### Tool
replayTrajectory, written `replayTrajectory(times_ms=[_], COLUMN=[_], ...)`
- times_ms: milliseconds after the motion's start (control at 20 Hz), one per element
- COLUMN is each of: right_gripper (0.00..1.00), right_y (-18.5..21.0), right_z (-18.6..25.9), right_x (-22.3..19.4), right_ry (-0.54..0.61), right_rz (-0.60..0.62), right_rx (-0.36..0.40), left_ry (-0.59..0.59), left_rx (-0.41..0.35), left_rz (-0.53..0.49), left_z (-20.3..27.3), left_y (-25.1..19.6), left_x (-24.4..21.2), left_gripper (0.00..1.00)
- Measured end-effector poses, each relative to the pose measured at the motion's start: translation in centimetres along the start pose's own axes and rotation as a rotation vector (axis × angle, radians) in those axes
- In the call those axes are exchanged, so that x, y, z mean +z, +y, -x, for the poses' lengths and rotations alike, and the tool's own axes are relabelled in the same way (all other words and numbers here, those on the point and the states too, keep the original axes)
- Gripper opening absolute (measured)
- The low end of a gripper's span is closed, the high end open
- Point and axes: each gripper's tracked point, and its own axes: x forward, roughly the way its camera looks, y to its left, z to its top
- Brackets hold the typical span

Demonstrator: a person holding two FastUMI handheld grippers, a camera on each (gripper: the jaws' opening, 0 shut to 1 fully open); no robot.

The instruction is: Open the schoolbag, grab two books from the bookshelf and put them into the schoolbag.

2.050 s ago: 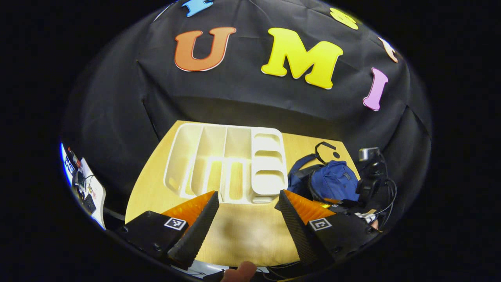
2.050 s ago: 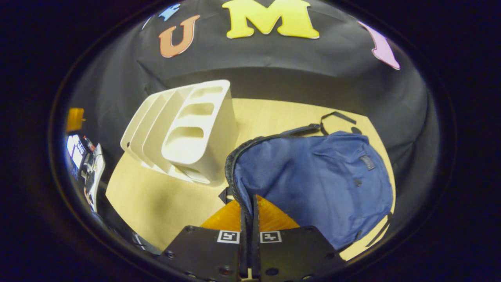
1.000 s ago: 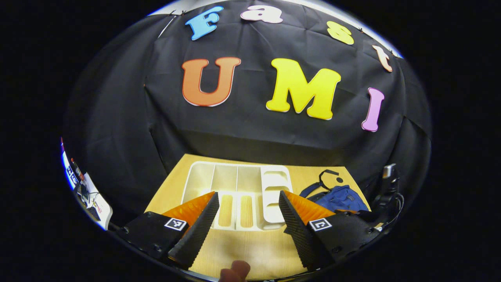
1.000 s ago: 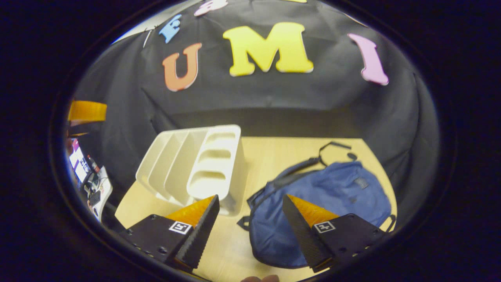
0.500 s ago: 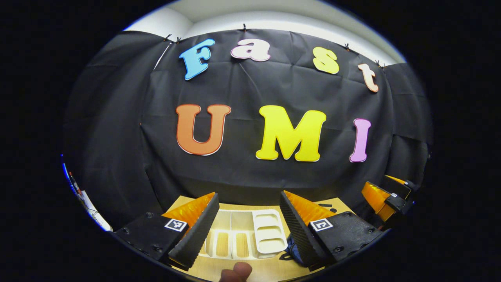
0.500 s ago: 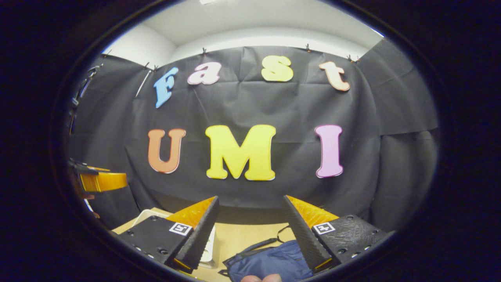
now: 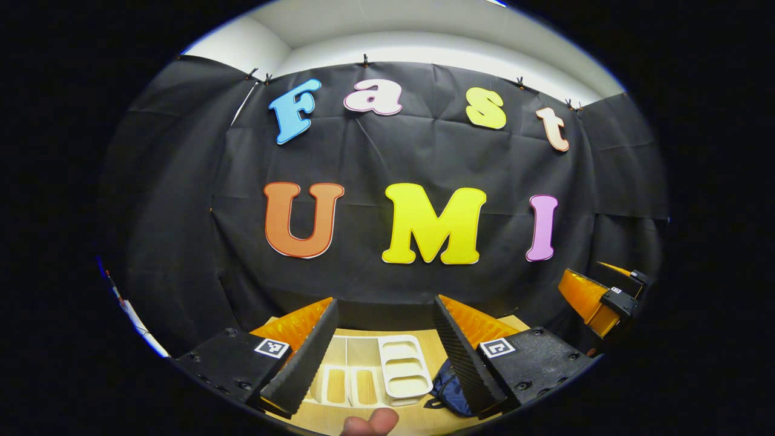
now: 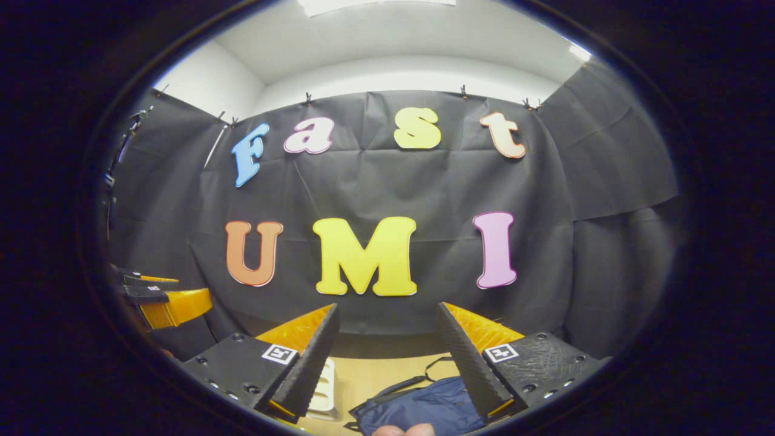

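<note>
The blue schoolbag (image 8: 418,404) lies on the wooden table (image 8: 387,370), low in the right gripper view between my fingers and well below them. My right gripper (image 8: 387,307) is open and holds nothing. The white slotted bookshelf (image 7: 375,369) stands left of the schoolbag (image 7: 447,384) in the left gripper view; I make out no book in its slots. My left gripper (image 7: 384,301) hangs open and high above the shelf, pointing at the wall. Each gripper shows at the edge of the other's view: the right gripper (image 7: 590,281) and the left gripper (image 8: 191,290).
Black cloth walls close the booth behind the table (image 7: 387,332) and on both sides. A thumb (image 7: 369,421) shows at the bottom of the left gripper view, and a fingertip (image 8: 402,430) at the bottom of the right gripper view.
Two seconds ago the right gripper was shut at the schoolbag's zipper edge; it has since opened. Both grippers have lifted and tilted up, so shelf and bag sank to the views' bottoms.
</note>
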Motion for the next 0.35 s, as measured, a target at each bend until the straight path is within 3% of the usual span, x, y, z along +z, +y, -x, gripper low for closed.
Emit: replayTrajectory(times_ms=[100, 350], right_gripper=[0.96, 0.93], right_y=[0.28, 0.44], right_z=[0.15, -0.52], right_x=[0.49, 0.26], right_ry=[-0.011, -0.014], right_rz=[0.009, 0.013], right_rx=[0.001, 0.003], left_ry=[-0.004, -0.026], left_rx=[-0.001, 0.001], left_rz=[0.010, 0.006], left_z=[-0.02, -0.17], left_y=[-0.02, -0.10], left_x=[-0.01, 0.46], left_gripper=[0.94, 1.00])
